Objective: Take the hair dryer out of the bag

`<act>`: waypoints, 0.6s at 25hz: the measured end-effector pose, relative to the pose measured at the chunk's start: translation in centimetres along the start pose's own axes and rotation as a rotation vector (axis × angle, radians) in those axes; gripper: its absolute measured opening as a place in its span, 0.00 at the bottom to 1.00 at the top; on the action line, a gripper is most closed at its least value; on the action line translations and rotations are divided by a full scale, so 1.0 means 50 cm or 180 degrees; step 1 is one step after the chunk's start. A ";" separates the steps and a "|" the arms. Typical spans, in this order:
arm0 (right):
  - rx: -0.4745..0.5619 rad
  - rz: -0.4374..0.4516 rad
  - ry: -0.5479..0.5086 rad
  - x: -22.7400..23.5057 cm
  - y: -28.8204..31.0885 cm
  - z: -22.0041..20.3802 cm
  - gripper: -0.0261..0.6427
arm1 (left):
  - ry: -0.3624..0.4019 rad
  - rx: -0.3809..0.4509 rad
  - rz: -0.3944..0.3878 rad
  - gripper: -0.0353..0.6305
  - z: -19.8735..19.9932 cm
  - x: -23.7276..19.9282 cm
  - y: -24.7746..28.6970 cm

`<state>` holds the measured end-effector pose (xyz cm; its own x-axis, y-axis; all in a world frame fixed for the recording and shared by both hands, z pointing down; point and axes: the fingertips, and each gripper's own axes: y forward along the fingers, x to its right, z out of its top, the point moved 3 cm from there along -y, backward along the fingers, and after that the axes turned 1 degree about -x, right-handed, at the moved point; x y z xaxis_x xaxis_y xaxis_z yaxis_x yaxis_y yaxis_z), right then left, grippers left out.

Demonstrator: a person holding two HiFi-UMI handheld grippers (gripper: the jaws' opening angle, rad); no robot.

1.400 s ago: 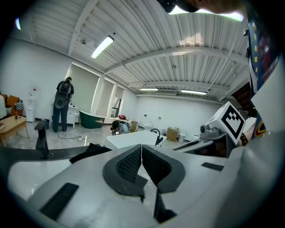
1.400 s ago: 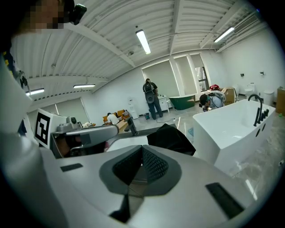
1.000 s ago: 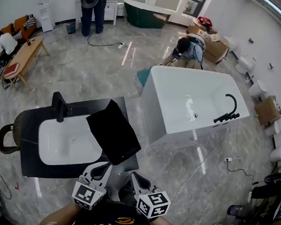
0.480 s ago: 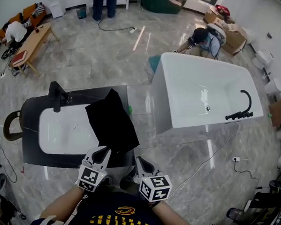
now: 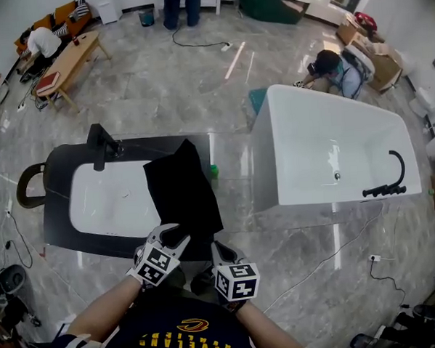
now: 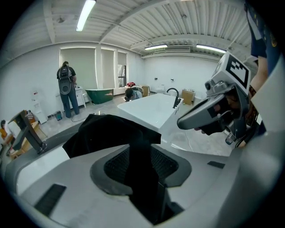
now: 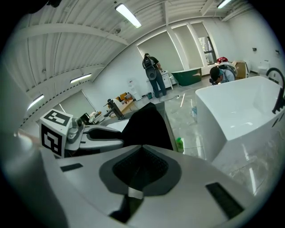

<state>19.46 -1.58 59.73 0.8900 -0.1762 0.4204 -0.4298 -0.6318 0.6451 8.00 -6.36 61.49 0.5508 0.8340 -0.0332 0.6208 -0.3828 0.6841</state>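
Black bag (image 5: 181, 193) slumps across the worktop's (image 5: 58, 178) right end; hair dryer unseen, presumably inside | left gripper (image 5: 171, 235) jaws opening, bag cloth in the gap, ungripped | right gripper (image 5: 218, 248) closed, empty | risk: tugging loose cloth drags bag off the front edge.

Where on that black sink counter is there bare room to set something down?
The white sink basin is bare, between the black faucet and the black cloth bag. So is the black countertop's left rim. The right end is crowded: the bag covers it, with a small green bottle beside.
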 end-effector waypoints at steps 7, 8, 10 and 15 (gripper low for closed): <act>-0.0014 -0.0120 0.0063 -0.023 0.020 0.000 0.05 | -0.0149 -0.0418 -0.0315 0.17 -0.035 -0.030 0.031; -0.0020 -0.0134 0.0070 -0.027 0.024 -0.002 0.05 | -0.0118 -0.0394 -0.0338 0.08 -0.034 -0.033 0.030; -0.0051 -0.0141 0.0075 -0.037 0.031 -0.006 0.05 | -0.0083 -0.0306 -0.0382 0.07 -0.017 -0.041 0.021; -0.0223 0.0033 -0.0025 -0.080 0.061 -0.008 0.05 | -0.0173 -0.0037 -0.0419 0.07 0.029 -0.067 -0.005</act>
<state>14.54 -2.49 60.26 0.8865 -0.1885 0.4225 -0.4483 -0.5757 0.6838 6.83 -9.63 60.38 0.4948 0.8537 -0.1625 0.6834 -0.2667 0.6796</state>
